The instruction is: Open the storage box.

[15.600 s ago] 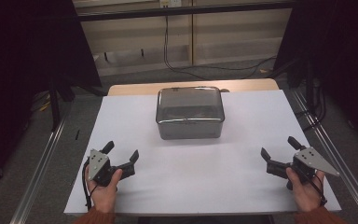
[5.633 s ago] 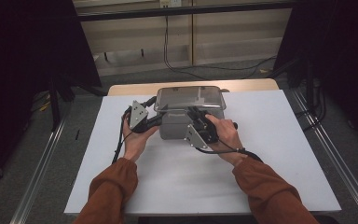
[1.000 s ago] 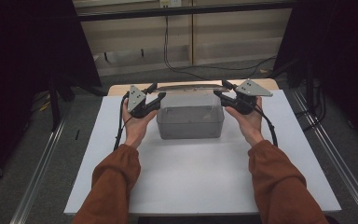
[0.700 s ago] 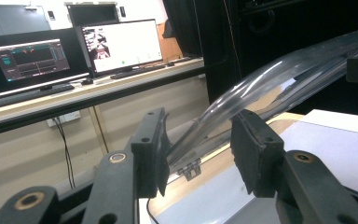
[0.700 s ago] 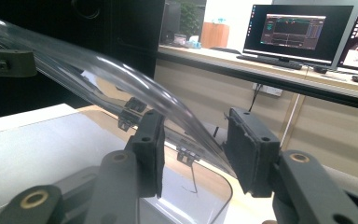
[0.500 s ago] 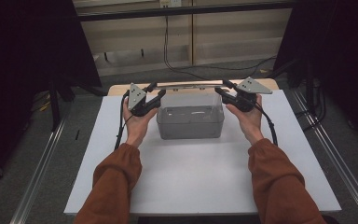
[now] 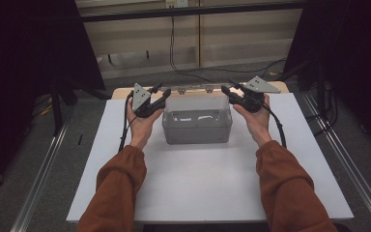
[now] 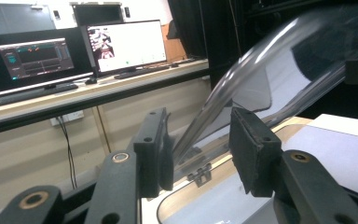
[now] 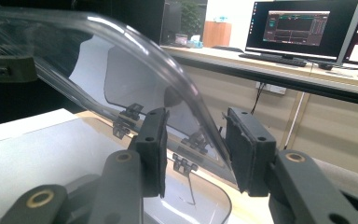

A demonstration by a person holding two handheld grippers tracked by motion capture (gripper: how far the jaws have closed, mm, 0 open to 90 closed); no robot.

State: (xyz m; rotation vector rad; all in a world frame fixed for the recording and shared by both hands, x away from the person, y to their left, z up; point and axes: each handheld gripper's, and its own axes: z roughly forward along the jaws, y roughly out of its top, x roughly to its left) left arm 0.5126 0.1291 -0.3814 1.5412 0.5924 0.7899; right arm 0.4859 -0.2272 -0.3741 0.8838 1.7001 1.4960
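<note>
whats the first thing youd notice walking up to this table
A clear plastic box stands at the far middle of the white table, its see-through lid swung up on hinges at the back. The left gripper and the right gripper flank it, one at each end of the lid, whose edge runs between each pair of jaws. Behind, lit monitors sit on a bench.
</note>
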